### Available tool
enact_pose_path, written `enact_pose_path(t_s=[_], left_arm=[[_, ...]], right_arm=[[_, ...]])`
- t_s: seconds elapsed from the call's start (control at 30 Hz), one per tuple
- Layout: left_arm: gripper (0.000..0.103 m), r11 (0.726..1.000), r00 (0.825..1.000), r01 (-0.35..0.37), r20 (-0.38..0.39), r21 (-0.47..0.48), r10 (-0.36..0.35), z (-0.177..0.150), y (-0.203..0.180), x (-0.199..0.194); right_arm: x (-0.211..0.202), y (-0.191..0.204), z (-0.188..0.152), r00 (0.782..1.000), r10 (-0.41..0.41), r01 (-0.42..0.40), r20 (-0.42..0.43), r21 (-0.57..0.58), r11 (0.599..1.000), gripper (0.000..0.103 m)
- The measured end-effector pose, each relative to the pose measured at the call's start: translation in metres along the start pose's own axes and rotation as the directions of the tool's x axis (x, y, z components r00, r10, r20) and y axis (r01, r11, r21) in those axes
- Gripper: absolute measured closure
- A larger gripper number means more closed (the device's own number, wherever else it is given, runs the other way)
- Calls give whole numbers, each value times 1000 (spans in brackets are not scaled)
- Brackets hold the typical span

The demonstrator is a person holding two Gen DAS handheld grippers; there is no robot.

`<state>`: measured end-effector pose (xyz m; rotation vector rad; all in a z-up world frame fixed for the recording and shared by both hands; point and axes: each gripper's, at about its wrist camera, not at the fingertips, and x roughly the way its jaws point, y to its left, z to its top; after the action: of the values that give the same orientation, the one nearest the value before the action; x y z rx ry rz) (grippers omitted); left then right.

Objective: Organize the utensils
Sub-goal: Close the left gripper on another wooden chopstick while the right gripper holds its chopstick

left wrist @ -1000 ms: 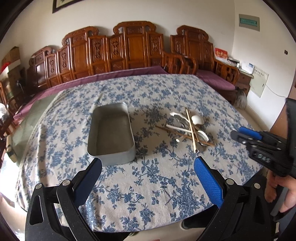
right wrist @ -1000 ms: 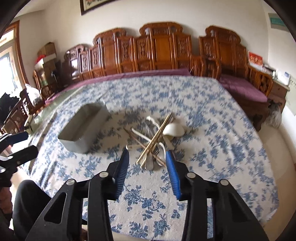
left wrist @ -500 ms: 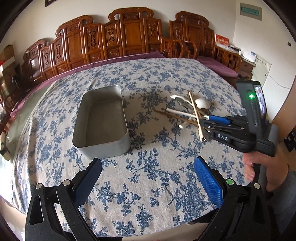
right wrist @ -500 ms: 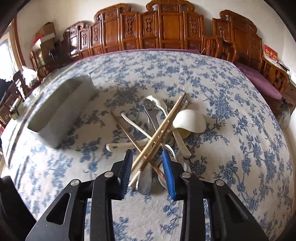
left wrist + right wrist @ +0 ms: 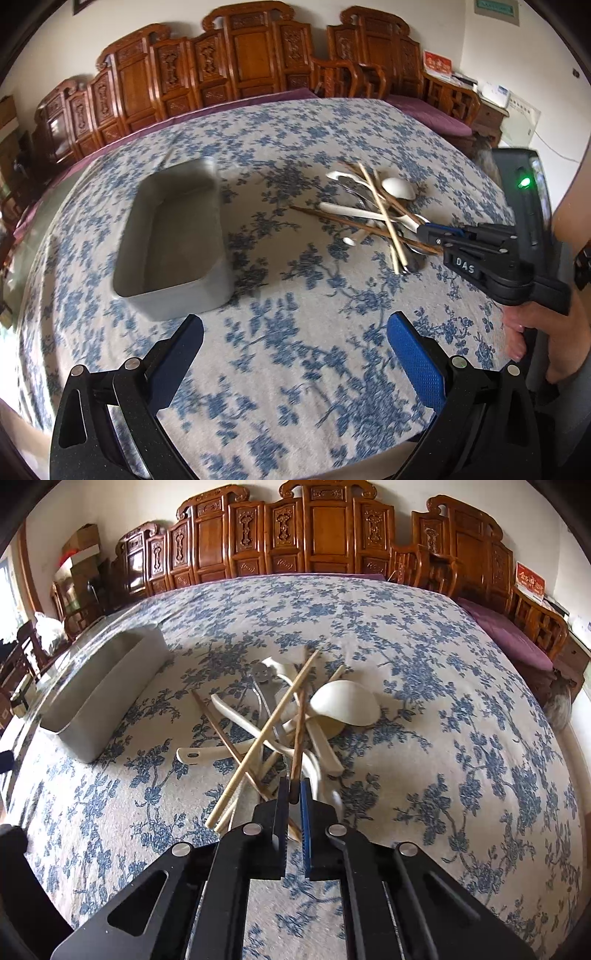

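The right gripper (image 5: 294,794) is pinched on a dark brown wooden chopstick (image 5: 298,734) at the near end of the crossed pile of chopsticks and white spoons (image 5: 280,723), apparently to carry it to the grey rectangular metal tray (image 5: 99,698) at left. The left gripper (image 5: 295,347) hangs wide apart and empty nearby. Metal cutlery beneath the pile is hard to make out.

Left view looks from farther back, right close (both share utensil pile (image 5: 284,720)).

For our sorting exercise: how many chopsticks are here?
4: two pale chopsticks on top, a dark stick left of them, a dark chopstick in the right hand-held gripper. Others may be hidden.
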<state>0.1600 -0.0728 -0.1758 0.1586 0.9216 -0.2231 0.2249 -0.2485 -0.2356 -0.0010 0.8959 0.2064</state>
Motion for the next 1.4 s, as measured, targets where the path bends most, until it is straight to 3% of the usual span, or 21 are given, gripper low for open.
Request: enact_pose_path(t_s=[0.33,0.53,0.87,1.03,1.17,1.4], left_arm=[[7,997,999,37,-30,72,-35,19,-34,35],[11,996,997,71,-40,58,-69,34,-42,51],[45,982,979,189,-77,25,-187,43,-60,77],[57,975,972,221,-87,25,-219,42,-72,85],[73,975,972,220,-97,28,-216,45,-78,94],[92,978,974,205,-110,38,-200,52,-83,103]], right_arm=[[-27,-31,0,996,28,-35,86,80,996,97],[-37,-44,1,991,38,-53,130,113,992,97],[-39,-54,1,989,24,-45,149,135,990,97],[-38,-53,1,989,27,-48,148,136,990,97],[-38,-53,0,989,29,-50,146,137,989,97],[-36,-53,0,989,32,-52,144,139,989,97]])
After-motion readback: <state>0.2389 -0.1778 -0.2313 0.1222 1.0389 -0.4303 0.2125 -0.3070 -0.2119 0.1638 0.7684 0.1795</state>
